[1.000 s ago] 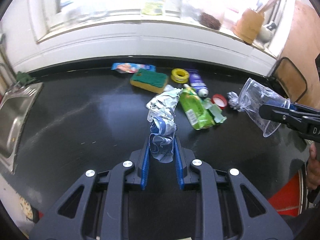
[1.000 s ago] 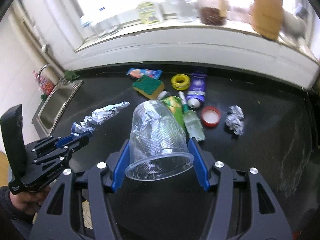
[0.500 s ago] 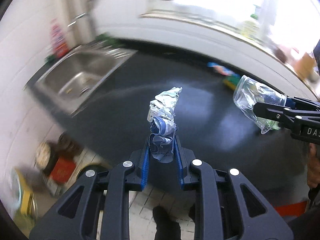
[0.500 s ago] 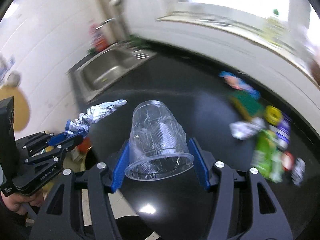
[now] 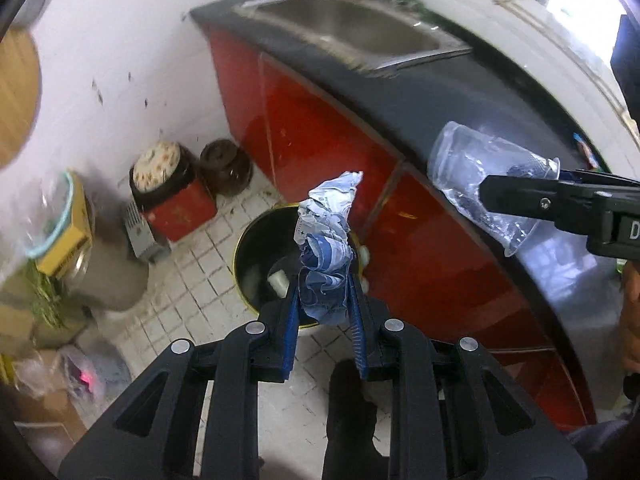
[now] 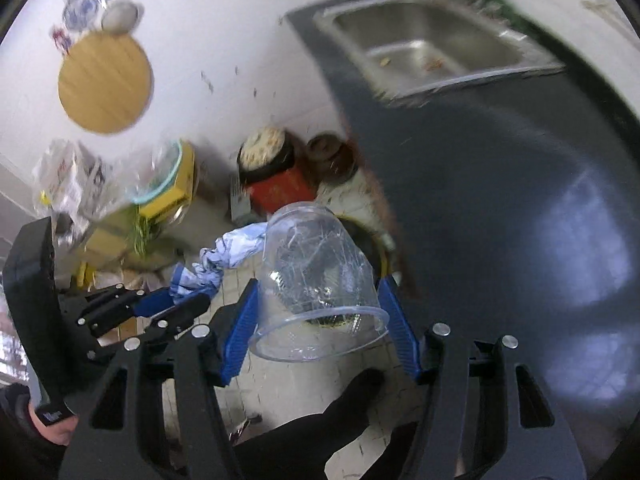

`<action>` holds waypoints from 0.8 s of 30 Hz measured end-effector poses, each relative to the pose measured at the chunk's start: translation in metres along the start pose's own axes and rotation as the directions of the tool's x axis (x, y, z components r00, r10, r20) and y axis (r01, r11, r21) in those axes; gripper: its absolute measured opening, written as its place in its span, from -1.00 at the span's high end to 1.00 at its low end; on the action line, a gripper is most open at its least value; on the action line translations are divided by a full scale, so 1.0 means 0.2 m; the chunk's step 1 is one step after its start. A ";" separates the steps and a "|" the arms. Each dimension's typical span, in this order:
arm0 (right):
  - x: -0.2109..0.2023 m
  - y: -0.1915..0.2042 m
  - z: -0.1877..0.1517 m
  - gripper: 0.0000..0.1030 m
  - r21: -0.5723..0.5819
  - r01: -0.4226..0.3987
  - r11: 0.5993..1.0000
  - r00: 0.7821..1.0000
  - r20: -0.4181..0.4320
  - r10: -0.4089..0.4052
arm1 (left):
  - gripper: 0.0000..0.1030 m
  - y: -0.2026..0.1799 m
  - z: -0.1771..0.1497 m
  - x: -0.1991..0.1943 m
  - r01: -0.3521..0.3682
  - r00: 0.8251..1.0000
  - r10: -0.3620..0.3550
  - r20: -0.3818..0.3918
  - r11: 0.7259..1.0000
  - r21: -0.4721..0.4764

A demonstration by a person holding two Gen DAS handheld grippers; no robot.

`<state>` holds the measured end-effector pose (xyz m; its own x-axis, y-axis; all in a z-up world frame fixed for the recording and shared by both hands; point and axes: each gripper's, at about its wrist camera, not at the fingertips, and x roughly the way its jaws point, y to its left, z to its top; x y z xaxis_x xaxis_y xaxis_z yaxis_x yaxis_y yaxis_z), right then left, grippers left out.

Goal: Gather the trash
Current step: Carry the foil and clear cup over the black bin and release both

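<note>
our left gripper [image 5: 324, 300] clamps the crumpled wrapper [image 5: 326, 240] above the bin [image 5: 256, 240]; right gripper [image 6: 318, 316] squeezes the plastic cup [image 6: 316, 272].

- This is a lived-in home kitchen.
- A stainless steel sink [image 6: 436, 46] is set into a dark countertop [image 6: 500, 184], with glossy red cabinet fronts [image 5: 320, 136] below it.
- The floor [image 5: 192, 276] is laid with small white tiles, with grime in the joints.
- A round wooden board [image 6: 105, 85] hangs on the white wall [image 5: 132, 60], which is flecked with dark marks.
- Two lidded crocks [image 5: 160, 168] [image 5: 225, 162] stand in the corner beside the cabinets.
- A round bin [image 5: 256, 264] with a dark inside stands on the floor beside the cabinets.
- Bags, boxes and some greens crowd the floor along the wall.
</note>
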<state>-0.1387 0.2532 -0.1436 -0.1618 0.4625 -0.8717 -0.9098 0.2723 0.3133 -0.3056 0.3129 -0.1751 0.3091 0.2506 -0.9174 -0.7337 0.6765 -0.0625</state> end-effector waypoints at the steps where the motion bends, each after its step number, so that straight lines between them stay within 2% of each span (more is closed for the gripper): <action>1: 0.08 0.02 0.02 -0.16 -0.007 0.002 1.000 1.000 -0.020 -0.002 | 0.57 0.03 -0.01 0.04 0.002 1.000 -0.002 -0.010 1.000 -0.011; 7: 0.43 0.09 0.12 -0.17 -0.035 0.033 0.999 0.993 -0.112 -0.037 | 0.57 0.17 -0.01 0.34 0.036 0.999 -0.038 -0.037 0.997 -0.069; 13: 0.60 0.08 0.23 -0.22 -0.039 0.048 0.998 0.986 -0.155 -0.054 | 0.56 0.23 0.00 0.48 0.056 0.997 -0.060 -0.054 0.995 -0.083; 15: 0.65 0.09 0.26 -0.30 -0.041 0.044 0.998 0.984 -0.172 -0.050 | 0.20 0.25 0.00 0.51 0.054 0.996 -0.059 -0.065 0.996 -0.077; 16: 0.67 0.09 0.28 -0.35 -0.041 0.040 0.998 0.983 -0.177 -0.046 | -0.24 0.25 0.00 0.51 0.053 0.996 -0.058 -0.064 0.996 -0.074; 17: 0.68 0.09 0.29 -0.44 -0.042 0.043 0.998 0.983 -0.177 -0.050 | -0.40 0.25 0.00 0.51 0.046 0.997 -0.050 -0.055 0.996 -0.073; 24: 0.59 0.04 0.28 -0.48 -0.034 0.039 0.999 0.985 -0.165 -0.045 | -0.40 0.28 0.02 0.49 0.029 0.998 -0.033 -0.047 0.996 -0.090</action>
<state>-0.1436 0.3573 -0.2239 -0.1821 0.3039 -0.9351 -0.9279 0.2615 0.2657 -0.3146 0.3780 -0.2677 0.3047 0.1952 -0.9322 -0.7760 0.6183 -0.1241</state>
